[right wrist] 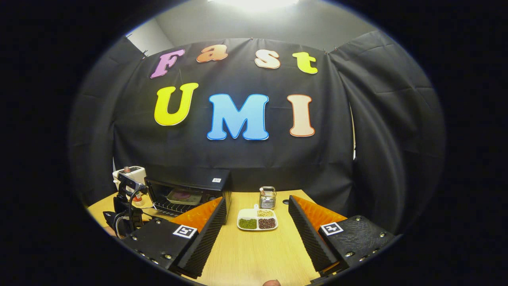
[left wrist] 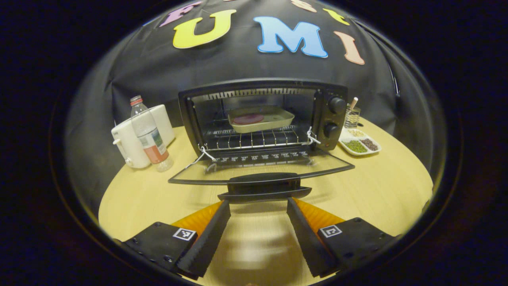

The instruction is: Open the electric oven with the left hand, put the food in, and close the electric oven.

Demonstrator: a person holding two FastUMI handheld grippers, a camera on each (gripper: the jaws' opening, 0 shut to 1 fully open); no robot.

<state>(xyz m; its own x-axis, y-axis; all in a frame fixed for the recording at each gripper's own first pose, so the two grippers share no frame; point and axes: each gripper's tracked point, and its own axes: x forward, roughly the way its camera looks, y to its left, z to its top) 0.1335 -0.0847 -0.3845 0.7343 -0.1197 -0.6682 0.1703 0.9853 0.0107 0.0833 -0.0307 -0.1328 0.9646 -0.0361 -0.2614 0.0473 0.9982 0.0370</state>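
A black electric oven (left wrist: 262, 115) stands on the round wooden table with its glass door (left wrist: 262, 169) folded down flat. On the wire rack inside sits a pale tray (left wrist: 260, 118) with a round reddish piece of food (left wrist: 249, 118). My left gripper (left wrist: 258, 204) is open, its fingertips just short of the door's black handle (left wrist: 264, 186), touching nothing. My right gripper (right wrist: 257, 206) is open and empty above the table, off to the oven's (right wrist: 186, 190) right. The left gripper (right wrist: 127, 198) shows in front of the oven in the right gripper view.
A white appliance (left wrist: 137, 139) and a plastic bottle (left wrist: 149, 135) stand left of the oven. A white divided dish (left wrist: 359, 145) of beans and seeds and a small glass holder (left wrist: 351, 115) sit to its right. Black cloth walls close in behind the table.
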